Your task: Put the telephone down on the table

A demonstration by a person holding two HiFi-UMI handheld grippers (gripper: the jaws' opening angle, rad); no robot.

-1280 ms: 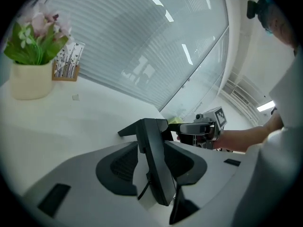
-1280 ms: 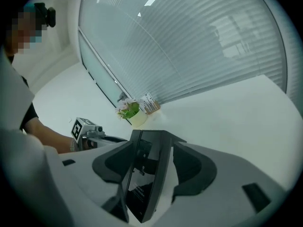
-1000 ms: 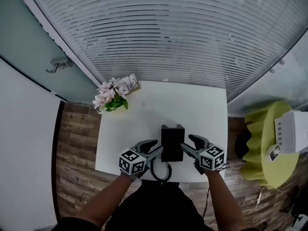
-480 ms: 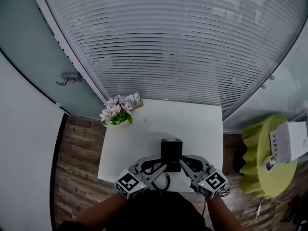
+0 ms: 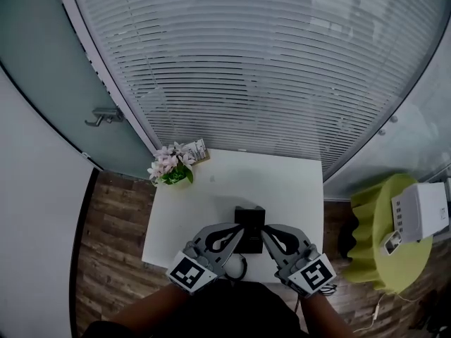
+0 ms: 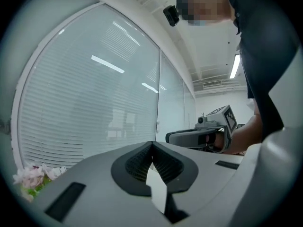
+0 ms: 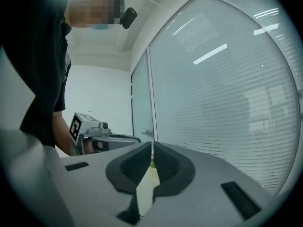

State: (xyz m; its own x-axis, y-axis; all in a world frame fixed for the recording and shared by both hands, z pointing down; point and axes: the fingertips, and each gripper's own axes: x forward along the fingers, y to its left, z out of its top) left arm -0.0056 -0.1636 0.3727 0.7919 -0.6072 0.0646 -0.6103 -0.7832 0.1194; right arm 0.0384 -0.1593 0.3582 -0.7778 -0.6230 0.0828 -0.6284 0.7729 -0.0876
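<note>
Black telephone (image 5: 249,222) sits partly hidden behind left gripper (image 5: 238,231) and right gripper (image 5: 266,234), fingers just pressed together, empty.

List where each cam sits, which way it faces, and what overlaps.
Head view: on the person's head, steeply down at white table, black telephone, flowers; both forearms, left gripper, right gripper show.
Left gripper view: on the left gripper, level along its shut jaws toward the blinds; right gripper, forearm, torso show.
Right gripper view: on the right gripper, level along shut jaws toward blinds and glass door; left gripper, torso show.
Shared: all three see the blinds; each gripper view catches the other gripper.
</note>
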